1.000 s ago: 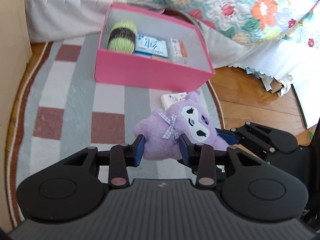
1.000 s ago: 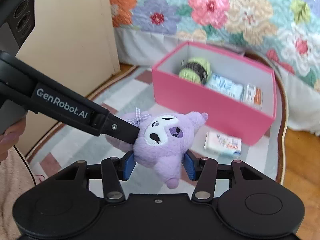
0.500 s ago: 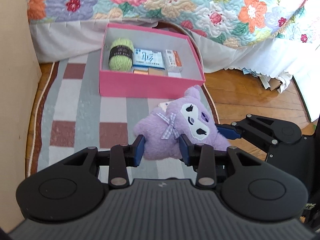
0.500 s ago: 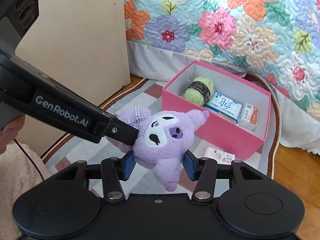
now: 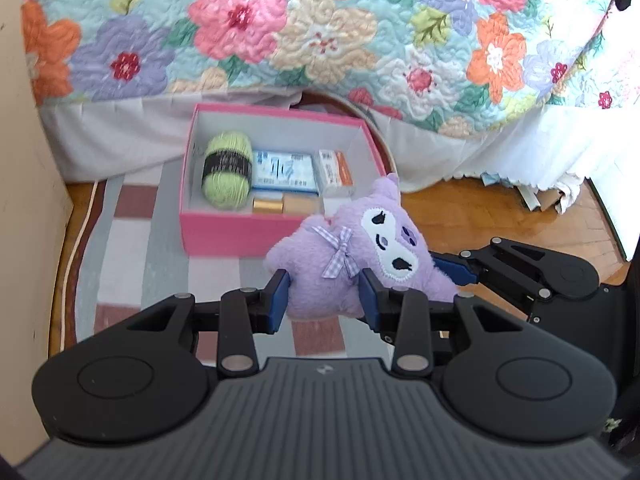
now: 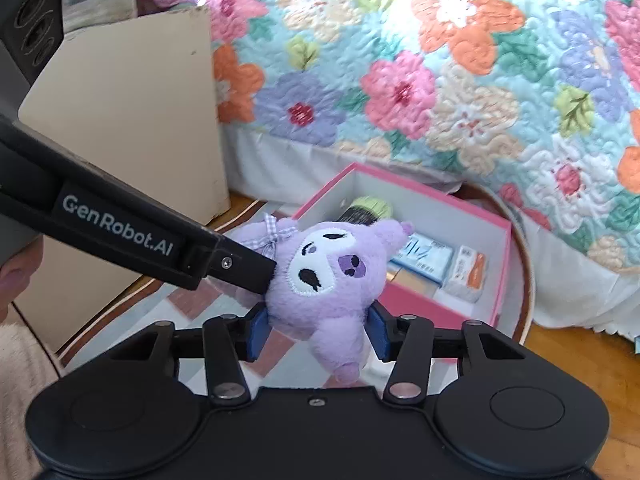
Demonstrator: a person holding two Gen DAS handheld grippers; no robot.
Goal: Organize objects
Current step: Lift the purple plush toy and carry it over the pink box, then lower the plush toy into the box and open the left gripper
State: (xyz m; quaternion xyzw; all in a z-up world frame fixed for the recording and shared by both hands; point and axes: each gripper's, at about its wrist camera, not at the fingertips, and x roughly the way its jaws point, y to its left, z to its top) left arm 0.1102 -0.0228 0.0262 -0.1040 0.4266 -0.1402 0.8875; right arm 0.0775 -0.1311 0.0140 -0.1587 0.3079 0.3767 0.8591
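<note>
A purple plush toy (image 5: 352, 256) with a white face and a checked bow is held in the air by both grippers. My left gripper (image 5: 324, 296) is shut on its body. My right gripper (image 6: 318, 328) is shut on its head (image 6: 324, 276). The right gripper's fingers (image 5: 456, 270) show at the toy's right side in the left wrist view. The left gripper's arm (image 6: 132, 236) reaches the toy from the left in the right wrist view. Beyond the toy stands an open pink box (image 5: 224, 232) holding green yarn (image 5: 227, 174), a blue packet (image 5: 284, 170) and small boxes.
The box stands on a checked oval rug (image 5: 132, 248) on a wooden floor (image 5: 480, 208). A bed with a floral quilt (image 5: 320, 28) rises behind it. A beige panel (image 6: 132, 120) stands at the left.
Both grippers have risen with the plush toy held between them. The box now looks smaller and farther below, and more of the quilt shows.
</note>
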